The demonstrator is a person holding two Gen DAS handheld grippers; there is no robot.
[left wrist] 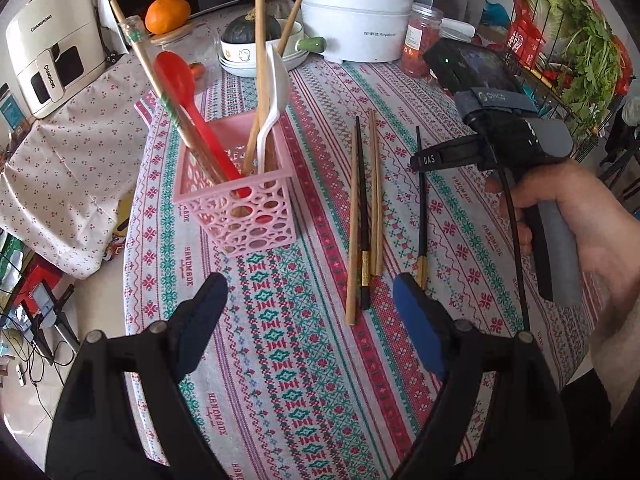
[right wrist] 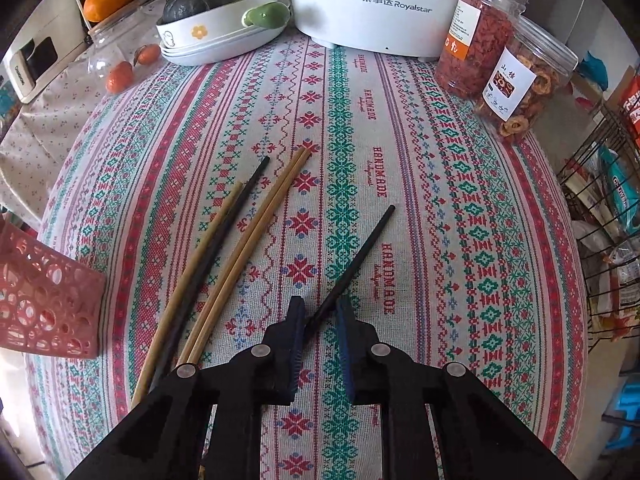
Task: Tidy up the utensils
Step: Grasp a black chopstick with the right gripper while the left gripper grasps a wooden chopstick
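A pink openwork basket (left wrist: 240, 208) stands on the patterned tablecloth (left wrist: 304, 360) and holds a red spoon (left wrist: 176, 76), a white spoon (left wrist: 278, 88) and wooden chopsticks. Right of it lie loose chopsticks (left wrist: 362, 220): wooden ones and a black one. A second black chopstick (right wrist: 360, 248) lies apart, and my right gripper (right wrist: 320, 312) is shut on its near end, pointing steeply down. A hand holds that gripper (left wrist: 420, 160) in the left wrist view. My left gripper (left wrist: 310, 286) hovers open over the cloth in front of the basket, with nothing between its fingers.
Along the table's far edge stand a white cooker (left wrist: 360, 20), stacked bowls with a dark squash (right wrist: 216, 20) and two snack jars (right wrist: 504, 52). A wire rack with greens (left wrist: 580, 60) is at the right. A white appliance (left wrist: 52, 52) sits far left.
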